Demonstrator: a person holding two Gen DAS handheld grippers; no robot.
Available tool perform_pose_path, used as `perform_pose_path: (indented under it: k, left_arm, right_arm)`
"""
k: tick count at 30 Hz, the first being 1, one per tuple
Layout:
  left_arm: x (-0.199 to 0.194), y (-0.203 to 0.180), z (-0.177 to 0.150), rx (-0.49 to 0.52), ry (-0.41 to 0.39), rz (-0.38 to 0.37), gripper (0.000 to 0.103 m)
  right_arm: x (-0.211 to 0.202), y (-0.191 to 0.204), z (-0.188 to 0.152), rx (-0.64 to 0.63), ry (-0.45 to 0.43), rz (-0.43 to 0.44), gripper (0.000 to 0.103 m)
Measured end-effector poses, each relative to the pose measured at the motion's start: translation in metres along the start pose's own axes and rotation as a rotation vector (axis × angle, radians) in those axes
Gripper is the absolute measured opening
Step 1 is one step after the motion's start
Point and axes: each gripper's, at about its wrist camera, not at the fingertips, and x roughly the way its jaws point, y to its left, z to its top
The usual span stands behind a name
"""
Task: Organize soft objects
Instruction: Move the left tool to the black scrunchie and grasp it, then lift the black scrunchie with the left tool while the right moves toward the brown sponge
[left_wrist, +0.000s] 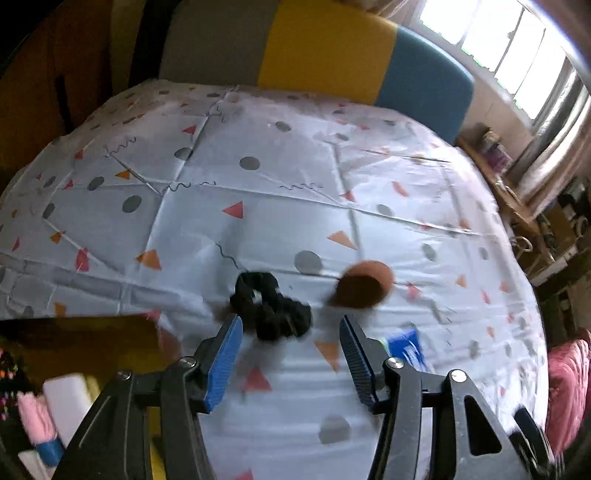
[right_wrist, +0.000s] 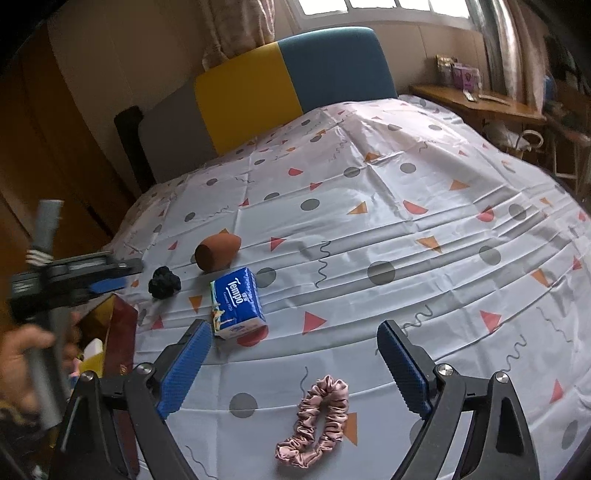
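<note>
While both claws (left_wrist: 291, 332) (right_wrist: 291, 345) gape, holding nothing, the bed (right_wrist: 406, 229) carries two scrunchies (right_wrist: 164, 282) (right_wrist: 316, 421), one sponge (right_wrist: 216, 253), one tissue pack (right_wrist: 236, 302).

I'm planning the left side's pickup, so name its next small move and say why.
Probably ease the left hand-held gripper forward and down until its fingers straddle the black scrunchie, then close. The scrunchie lies on the patterned sheet just beyond the open fingertips, not yet between them, and the brown sponge sits close on its right, so a centred approach should avoid nudging it.
</note>
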Motion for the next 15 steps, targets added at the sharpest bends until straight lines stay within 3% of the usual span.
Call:
perform_pose_path:
  k: [7,8,11,15]
  left_arm:
    - [0.058,0.005,0.011,-0.063,0.098,0.04,0.06]
    - [0.066,0.005,0.01,-0.059,0.115,0.051,0.057]
    - [0.068,-0.006,0.007,0.035,0.086,0.112,0.025]
    - [0.054,-0.014,-0.002,0.096,0.051,0.083,0.019]
  right_arm:
    - [0.004,-0.004,0.001,0.037,0.026,0.034,0.092]
    - [0.004,-0.004,0.001,0.037,0.025,0.032,0.092]
    - [0.005,-0.005,0.001,0.036,0.022,0.028,0.092]
    - [0.005,-0.005,0.001,0.034,0.021,0.023,0.092]
